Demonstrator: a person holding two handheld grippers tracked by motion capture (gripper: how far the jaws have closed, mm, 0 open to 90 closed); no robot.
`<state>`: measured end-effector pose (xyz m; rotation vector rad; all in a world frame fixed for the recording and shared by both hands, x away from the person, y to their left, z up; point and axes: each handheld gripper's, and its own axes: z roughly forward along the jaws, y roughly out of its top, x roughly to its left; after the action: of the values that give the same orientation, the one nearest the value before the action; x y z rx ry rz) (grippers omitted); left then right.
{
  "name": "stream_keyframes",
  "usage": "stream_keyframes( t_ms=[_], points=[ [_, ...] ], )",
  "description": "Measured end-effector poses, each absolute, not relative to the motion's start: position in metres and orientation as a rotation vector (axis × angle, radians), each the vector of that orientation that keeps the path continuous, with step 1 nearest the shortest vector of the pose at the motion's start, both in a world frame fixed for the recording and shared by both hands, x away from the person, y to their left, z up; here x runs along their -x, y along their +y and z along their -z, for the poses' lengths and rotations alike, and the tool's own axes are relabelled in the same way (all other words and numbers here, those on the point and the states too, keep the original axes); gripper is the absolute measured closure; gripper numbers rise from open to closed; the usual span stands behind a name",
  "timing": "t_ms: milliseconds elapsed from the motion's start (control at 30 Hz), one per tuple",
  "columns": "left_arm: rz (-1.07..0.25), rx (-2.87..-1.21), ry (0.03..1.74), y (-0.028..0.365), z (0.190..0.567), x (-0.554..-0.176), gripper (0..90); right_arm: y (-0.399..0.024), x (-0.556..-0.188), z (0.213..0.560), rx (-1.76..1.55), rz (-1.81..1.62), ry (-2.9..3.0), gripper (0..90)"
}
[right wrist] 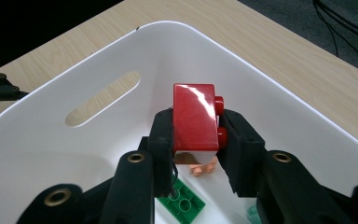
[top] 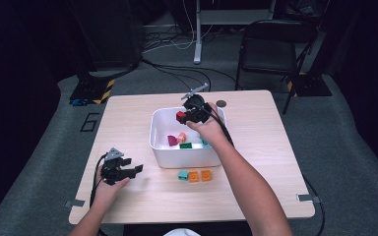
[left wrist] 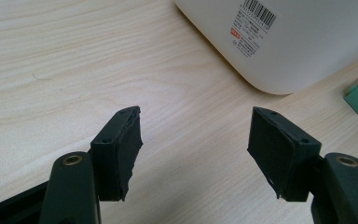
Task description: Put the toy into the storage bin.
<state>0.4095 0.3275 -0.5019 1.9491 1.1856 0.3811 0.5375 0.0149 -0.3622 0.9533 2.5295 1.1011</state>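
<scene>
A white bin (top: 163, 152) stands at the table's middle. My right gripper (top: 183, 116) hovers over its far part, shut on a red brick (top: 180, 116). In the right gripper view the red brick (right wrist: 194, 116) sits between the two black pads, studs turned to the right, above the white bin (right wrist: 261, 98). Under it lie a green plate (right wrist: 182, 203) and a peach brick (right wrist: 200, 169). My left gripper (top: 134, 167) rests on the table at the left, open and holding nothing; its fingers (left wrist: 121, 149) stand wide apart over bare wood, with the bin's corner (left wrist: 284, 51) ahead.
Inside the bin lie a dark red brick (top: 172, 140), a peach brick (top: 182, 137) and a green plate (top: 186, 146). In front of the bin stand a teal brick (top: 182, 175) and two orange bricks (top: 199, 175). A folding chair (top: 270, 44) is beyond the table.
</scene>
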Motion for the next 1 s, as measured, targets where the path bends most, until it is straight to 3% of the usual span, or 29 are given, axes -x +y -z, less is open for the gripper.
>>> stream_keyframes(
  t_ms=[467, 1000],
  points=[
    [-0.380, -1.950, 1.181, 0.328, 0.502, -0.410, 34.3, 0.025, -0.537, 0.376, -0.944, -1.049, 2.552, 58.2],
    [-0.377, -1.951, 1.184, 0.327, 0.503, -0.410, 35.5, -0.010, -0.475, 0.328, -0.855, -1.179, 2.468, 52.0]
  ],
)
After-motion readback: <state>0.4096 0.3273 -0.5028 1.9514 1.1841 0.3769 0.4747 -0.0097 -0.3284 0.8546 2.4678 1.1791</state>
